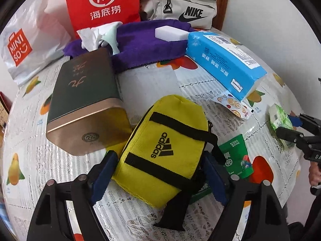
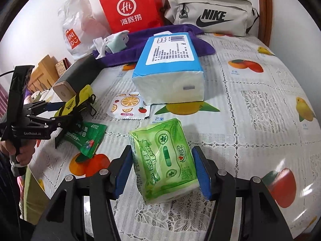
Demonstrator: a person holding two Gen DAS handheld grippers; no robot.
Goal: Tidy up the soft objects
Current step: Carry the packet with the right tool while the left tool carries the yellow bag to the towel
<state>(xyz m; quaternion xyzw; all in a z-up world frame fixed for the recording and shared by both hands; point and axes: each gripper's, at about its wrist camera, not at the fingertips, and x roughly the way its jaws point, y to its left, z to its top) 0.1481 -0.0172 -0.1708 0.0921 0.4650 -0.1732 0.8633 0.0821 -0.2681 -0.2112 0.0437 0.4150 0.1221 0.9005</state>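
A yellow Adidas pouch (image 1: pixel 166 140) lies on the fruit-print tablecloth (image 1: pixel 152 80), one corner over a green snack packet (image 1: pixel 236 156). My left gripper (image 1: pixel 160 155) straddles it, and both blue pads press its sides. From the right wrist view the left gripper (image 2: pixel 74 108) has the pouch (image 2: pixel 78 98) edge-on between its fingers. A green pocket tissue pack (image 2: pixel 164 158) sits between the pads of my right gripper (image 2: pixel 162 150), which is shut on it. The right gripper (image 1: pixel 289 126) also shows at the right edge of the left wrist view, holding the pack (image 1: pixel 278 120).
A dark green and gold tin (image 1: pixel 84 100) lies left of the pouch. Behind are a blue tissue pack (image 2: pixel 168 70), a purple towel (image 1: pixel 140 44) with a white sponge (image 1: pixel 170 34), a fruit-print sachet (image 2: pixel 128 104), a Nike bag (image 2: pixel 210 18), a red bag (image 2: pixel 130 6) and a Miniso bag (image 1: pixel 26 46).
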